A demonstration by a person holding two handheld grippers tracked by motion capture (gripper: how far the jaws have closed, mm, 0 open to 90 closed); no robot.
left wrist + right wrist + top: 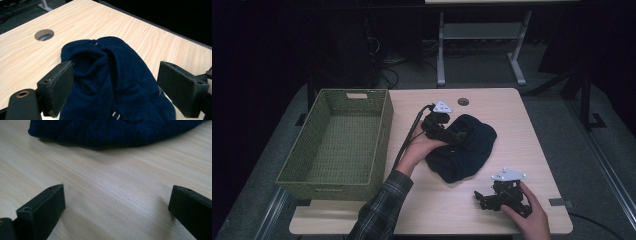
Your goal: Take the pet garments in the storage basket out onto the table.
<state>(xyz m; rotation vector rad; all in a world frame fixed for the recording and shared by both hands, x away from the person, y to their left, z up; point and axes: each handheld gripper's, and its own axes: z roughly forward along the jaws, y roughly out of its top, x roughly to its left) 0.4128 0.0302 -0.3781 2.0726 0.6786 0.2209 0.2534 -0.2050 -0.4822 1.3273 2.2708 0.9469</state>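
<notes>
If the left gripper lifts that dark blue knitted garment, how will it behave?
The dark blue garment lies crumpled in soft folds, so it will probably droop and hang floppy. Its knit texture should grip the left gripper pads rather than slip. It seems light and unlikely to roll.

A dark navy knitted garment (464, 147) lies crumpled in a rounded heap at the centre of the high view, just right of the middle. In the left gripper view its folds (110, 75) rise through the lower centre. In the right gripper view its edge (112, 131) runs along the top of the frame
</notes>
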